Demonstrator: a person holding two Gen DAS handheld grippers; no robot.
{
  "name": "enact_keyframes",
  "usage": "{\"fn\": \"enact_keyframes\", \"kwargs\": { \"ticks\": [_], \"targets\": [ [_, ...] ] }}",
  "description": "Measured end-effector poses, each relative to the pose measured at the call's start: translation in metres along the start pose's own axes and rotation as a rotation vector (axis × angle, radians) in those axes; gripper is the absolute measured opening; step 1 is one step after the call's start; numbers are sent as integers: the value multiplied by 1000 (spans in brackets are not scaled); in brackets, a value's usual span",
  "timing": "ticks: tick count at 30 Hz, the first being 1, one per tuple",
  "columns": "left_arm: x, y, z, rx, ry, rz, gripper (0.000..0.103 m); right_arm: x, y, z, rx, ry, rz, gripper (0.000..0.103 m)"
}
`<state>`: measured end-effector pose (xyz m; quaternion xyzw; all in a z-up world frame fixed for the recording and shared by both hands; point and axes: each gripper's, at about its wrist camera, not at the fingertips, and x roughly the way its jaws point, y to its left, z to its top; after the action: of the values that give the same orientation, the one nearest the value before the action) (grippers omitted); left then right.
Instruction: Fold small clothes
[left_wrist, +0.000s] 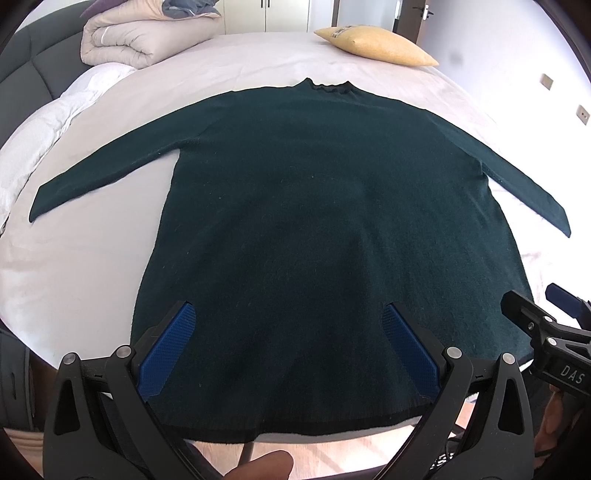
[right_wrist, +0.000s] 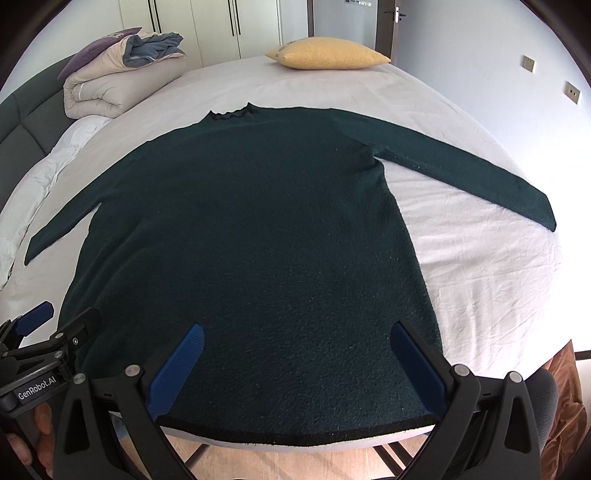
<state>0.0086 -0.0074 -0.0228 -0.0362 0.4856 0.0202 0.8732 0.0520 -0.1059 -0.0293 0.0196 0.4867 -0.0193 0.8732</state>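
**A:** Starting at the fingers: what are they doing?

**B:** Both pairs are standing spread wide with nothing between the pads. The left gripper (left_wrist: 288, 332) is hovering over the lower left of the hem, and the right gripper (right_wrist: 295, 354) is hanging over the lower right. Neither seems to be touching the knit, though I cannot tell their height for certain.

**A:** And the garment?

**B:** The dark green sweater (left_wrist: 325, 206) is lying flat and face down or face up, I cannot say which, on the white bed sheet (right_wrist: 480, 258). Its hem (right_wrist: 295, 432) is running along the near edge of the bed, its collar (left_wrist: 328, 86) is pointing away, and both sleeves are stretching outward. The left sleeve (left_wrist: 103, 173) and the right sleeve (right_wrist: 461, 170) are lying straight, apart from the body.

**A:** How is it going to handle?

**B:** I am judging it soft and limp, a fuzzy thick knit, fairly light, and not slippery. It is likely sagging wherever it is lifted, so one pinch point will be dragging the rest.

**A:** Where to take hold, then?

**B:** I am thinking of a cuff and a shoulder for bringing in a sleeve, or the two hem corners, pinching through both layers.

**A:** Anything nearby?

**B:** A yellow pillow (right_wrist: 328, 55) and a folded duvet (left_wrist: 144, 37) are sitting well apart, at the far side.
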Motion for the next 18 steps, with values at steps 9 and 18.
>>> {"fn": "enact_keyframes", "kwargs": {
  "ticks": [9, 18],
  "targets": [
    [24, -7, 25, -6, 24, -73, 103, -5, -70, 24, 159, -78, 151, 103],
    [52, -37, 61, -7, -21, -198, 103, 9, -303, 51, 736, -163, 351, 103]
  ]
}}
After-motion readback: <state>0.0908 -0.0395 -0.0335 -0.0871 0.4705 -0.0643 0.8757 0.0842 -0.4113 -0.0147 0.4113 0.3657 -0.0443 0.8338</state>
